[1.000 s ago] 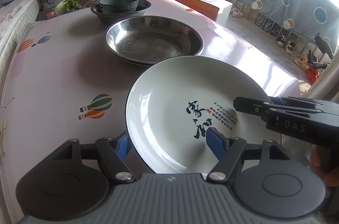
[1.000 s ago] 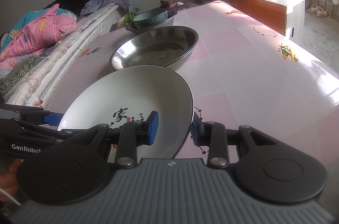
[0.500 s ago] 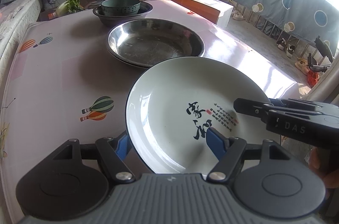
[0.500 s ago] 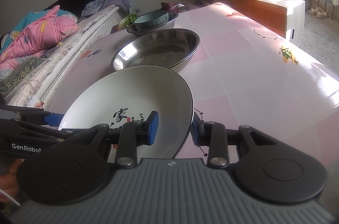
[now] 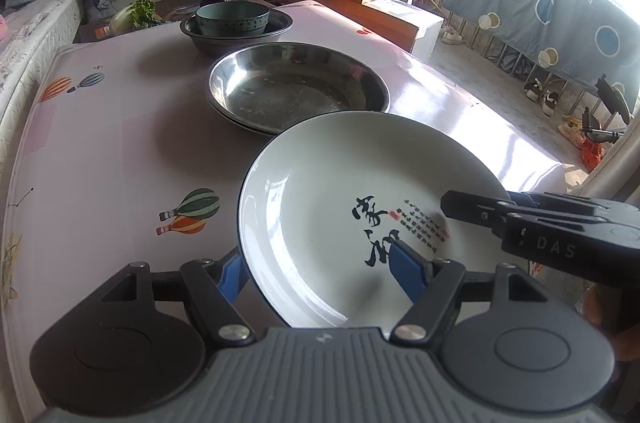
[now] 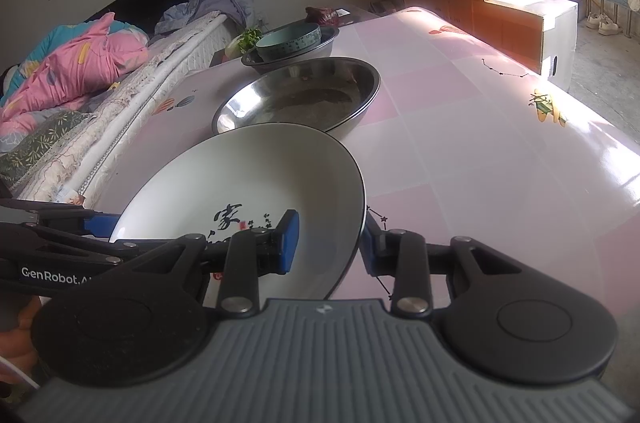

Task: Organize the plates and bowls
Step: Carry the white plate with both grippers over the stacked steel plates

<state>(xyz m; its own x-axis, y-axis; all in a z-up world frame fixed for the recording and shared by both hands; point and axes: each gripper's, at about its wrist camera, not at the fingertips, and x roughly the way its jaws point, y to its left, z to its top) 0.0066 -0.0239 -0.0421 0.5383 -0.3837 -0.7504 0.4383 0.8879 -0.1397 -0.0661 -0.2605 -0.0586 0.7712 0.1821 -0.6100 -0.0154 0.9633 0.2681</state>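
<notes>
White ceramic plate (image 5: 340, 207) hangs above the table (image 5: 100, 143), both grippers' fingers pinching its rim, just short of the steel basins (image 5: 298, 85); a green bowl (image 5: 232, 18) already sits nested behind, stacking unfinished

white plate (image 5: 320, 207) with black calligraphy: tilting, hovering near surface's (image 5: 100, 143) front edge | steel basin (image 5: 296, 85): sitting mid-surface | teal bowl (image 5: 232, 18): nesting in steel bowl (image 5: 280, 23), far edge
</notes>
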